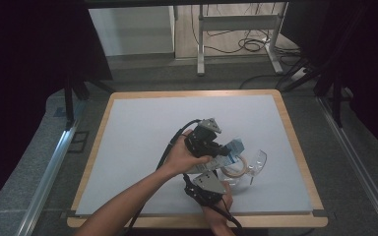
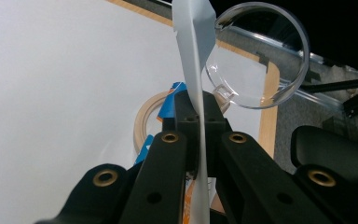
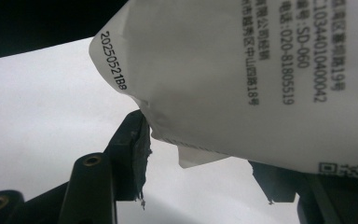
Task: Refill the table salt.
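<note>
Left gripper point(image 2: 197, 116) pinched tight on the thin edge of a white packet point(image 2: 193, 56), seen edge-on between its jaws, above the white mat point(image 1: 142, 128) right of centre. Right gripper point(image 3: 205, 158) nearer the person, jaws spread either side of the packet's printed face point(image 3: 242, 70), not touching it. Just right of both, a clear round lid point(image 1: 256, 164) and a tan tape ring point(image 1: 237, 167) lying close together on the mat.
</note>
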